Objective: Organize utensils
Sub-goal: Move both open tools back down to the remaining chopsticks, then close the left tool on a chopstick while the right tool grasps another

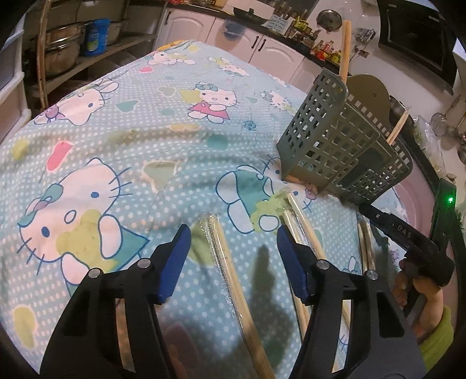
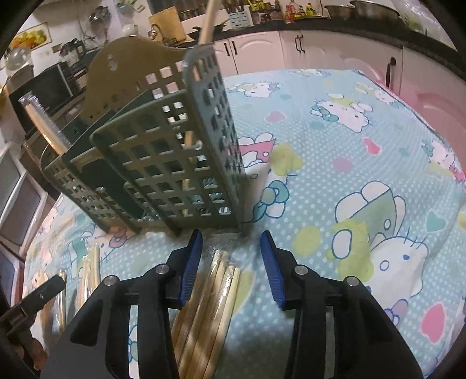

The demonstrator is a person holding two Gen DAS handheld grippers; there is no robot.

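A grey-green slotted utensil basket (image 1: pixel 335 137) (image 2: pixel 163 151) stands on the cartoon-cat cloth (image 1: pixel 131 140), with a wooden handle (image 1: pixel 345 49) (image 2: pixel 208 23) and a wrapped chopstick pack (image 2: pixel 40 122) sticking out of it. My left gripper (image 1: pixel 233 242) is open over a plastic-wrapped chopstick bundle (image 1: pixel 221 262) lying between its blue pads. A second bundle (image 1: pixel 294 215) lies by its right finger. My right gripper (image 2: pixel 231 247) is open just in front of the basket, and a wrapped chopstick bundle (image 2: pixel 215 285) lies between its pads, nearer the left one.
Kitchen cabinets (image 1: pixel 262 43) and a counter crowded with bottles run behind the table. Shelves with metal pots (image 1: pixel 61 49) stand at the left. More wrapped bundles (image 2: pixel 90 268) lie left of the right gripper. A hand (image 1: pixel 419 294) holds the right gripper's handle.
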